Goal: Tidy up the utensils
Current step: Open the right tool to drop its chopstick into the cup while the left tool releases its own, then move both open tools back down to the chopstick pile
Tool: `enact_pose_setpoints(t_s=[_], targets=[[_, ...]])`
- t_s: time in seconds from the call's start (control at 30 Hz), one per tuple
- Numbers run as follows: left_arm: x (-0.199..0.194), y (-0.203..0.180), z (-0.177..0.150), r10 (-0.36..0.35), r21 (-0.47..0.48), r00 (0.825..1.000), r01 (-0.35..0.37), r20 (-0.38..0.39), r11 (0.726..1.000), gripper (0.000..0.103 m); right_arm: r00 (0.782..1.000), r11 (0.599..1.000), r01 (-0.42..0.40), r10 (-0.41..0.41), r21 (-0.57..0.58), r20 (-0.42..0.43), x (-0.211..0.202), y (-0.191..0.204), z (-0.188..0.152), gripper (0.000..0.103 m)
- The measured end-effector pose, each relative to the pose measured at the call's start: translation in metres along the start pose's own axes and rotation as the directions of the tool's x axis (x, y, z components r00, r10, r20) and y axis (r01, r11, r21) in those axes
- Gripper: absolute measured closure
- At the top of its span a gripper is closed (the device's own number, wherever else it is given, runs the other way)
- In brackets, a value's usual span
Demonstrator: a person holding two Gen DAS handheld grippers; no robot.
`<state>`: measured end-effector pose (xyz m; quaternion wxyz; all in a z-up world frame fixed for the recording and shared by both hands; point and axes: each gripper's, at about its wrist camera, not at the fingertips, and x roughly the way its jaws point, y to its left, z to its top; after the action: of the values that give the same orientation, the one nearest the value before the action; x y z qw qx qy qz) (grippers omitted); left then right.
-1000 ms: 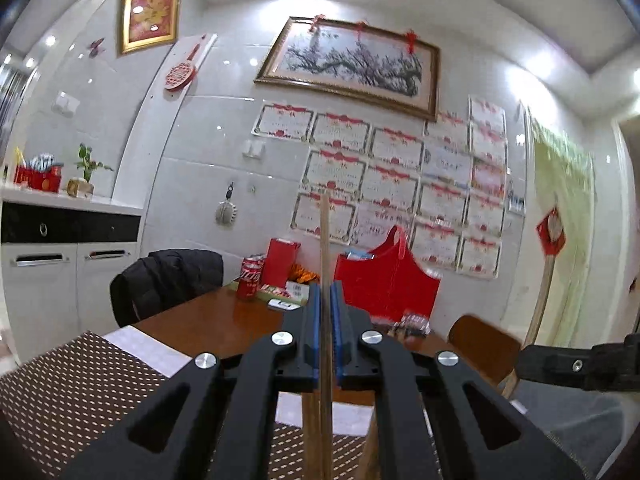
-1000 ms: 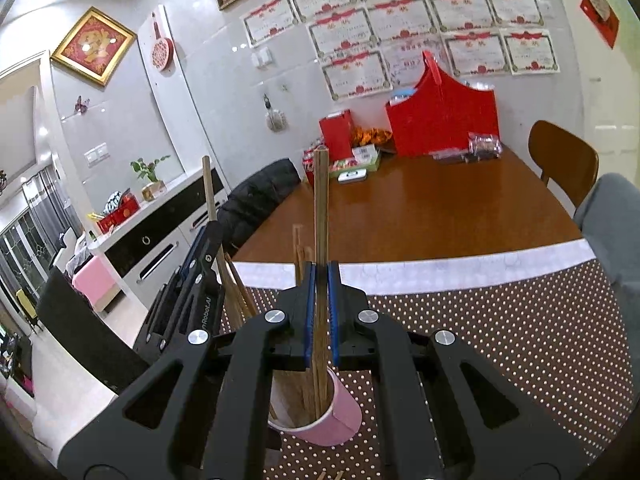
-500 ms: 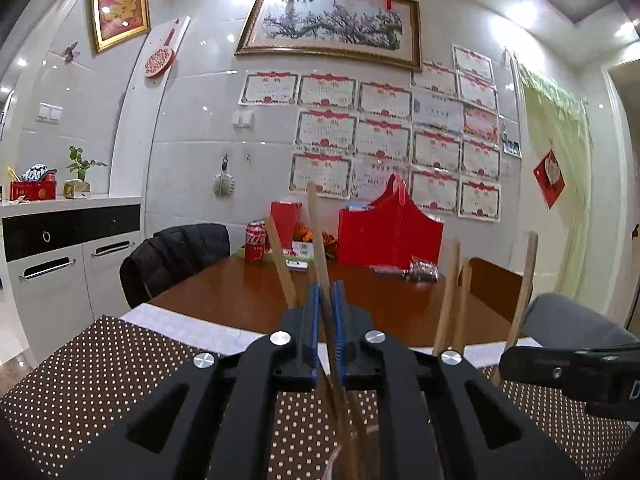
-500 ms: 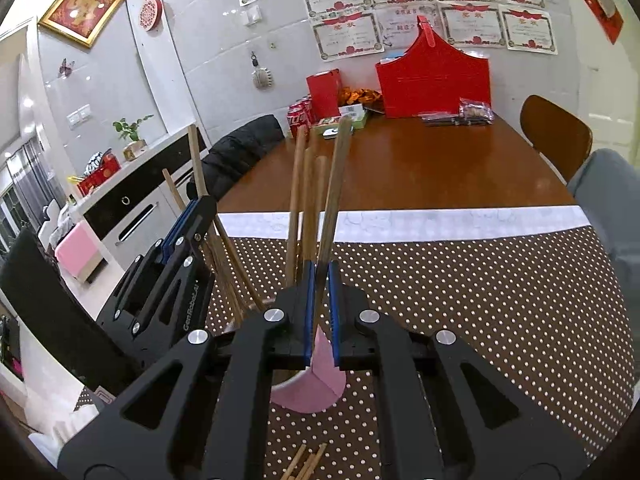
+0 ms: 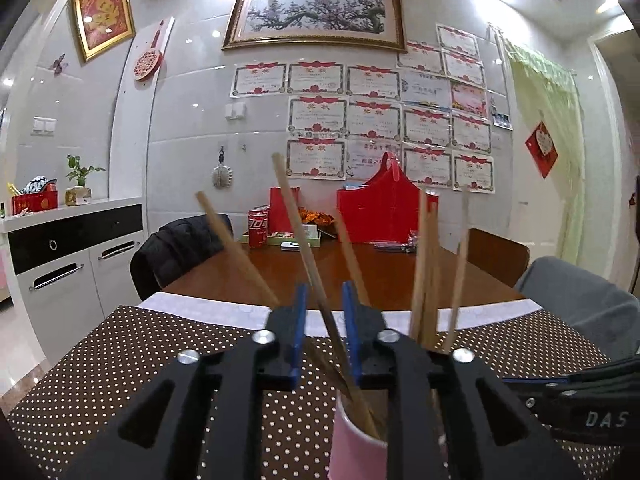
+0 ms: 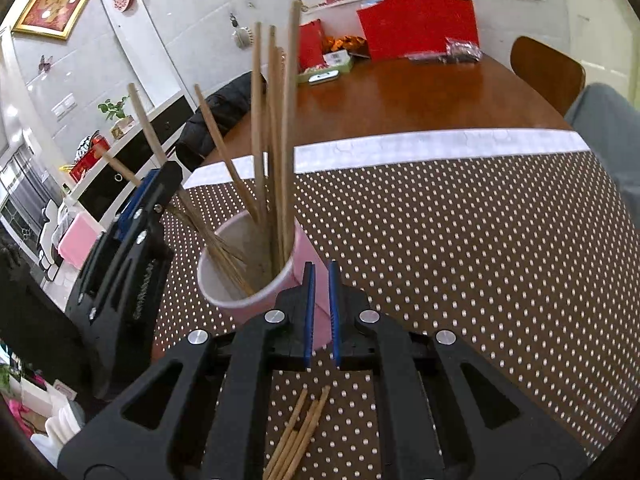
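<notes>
A pink paper cup [image 6: 256, 276] stands on the dotted brown mat [image 6: 460, 240] and holds several wooden chopsticks [image 6: 276, 140] leaning at different angles. The cup also shows in the left wrist view [image 5: 352, 444], low and partly hidden by my fingers. My left gripper [image 5: 323, 300] is open just above the cup, with a chopstick [image 5: 304, 256] standing loose between its jaws. My right gripper [image 6: 321, 280] is open and empty, right in front of the cup. Several more chopsticks [image 6: 298, 436] lie on the mat under the right gripper.
The brown wooden table [image 6: 420, 96] carries a red bag [image 6: 416, 28], a red box and soda cans [image 5: 258, 230] at its far side. A jacket-draped chair [image 5: 180, 248] stands at the left and a wooden chair [image 6: 548, 72] at the right. A white cabinet [image 5: 64, 264] stands at far left.
Both grippers have opened and let their chopsticks drop into the cup. The right gripper has drawn back and lower, so the cup's mouth now shows.
</notes>
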<state>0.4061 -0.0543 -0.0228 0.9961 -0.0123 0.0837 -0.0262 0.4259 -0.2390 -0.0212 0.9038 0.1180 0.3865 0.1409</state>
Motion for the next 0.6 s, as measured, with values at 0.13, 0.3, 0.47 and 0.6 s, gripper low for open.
enact_pose_setpoints(t_s=[0.13,0.3,0.47,0.6], targets=[[-0.011,0.0,-0.001,-0.014,0.005,1.0,0.014,-0.013,1.0,0.082,1.0,1.0,0.014,-0.014,0.012,0.01,-0.011,-0.002,-0.01,0.035],[-0.025,0.007,-0.001,-0.026,-0.018,0.999,0.025,-0.035,1.0,0.082,0.995,0.998,0.056,-0.053,-0.038,0.081,-0.036,0.008,-0.019,0.035],[-0.041,0.016,0.0,-0.025,-0.046,0.998,0.022,-0.053,0.999,0.081,0.995,0.998,0.058,-0.055,-0.039,0.088,-0.055,0.013,-0.032,0.035],[-0.057,0.025,-0.004,-0.034,-0.06,0.996,0.03,-0.078,0.998,0.081,0.994,0.998,0.066,-0.063,-0.025,0.086,-0.067,0.012,-0.045,0.034]])
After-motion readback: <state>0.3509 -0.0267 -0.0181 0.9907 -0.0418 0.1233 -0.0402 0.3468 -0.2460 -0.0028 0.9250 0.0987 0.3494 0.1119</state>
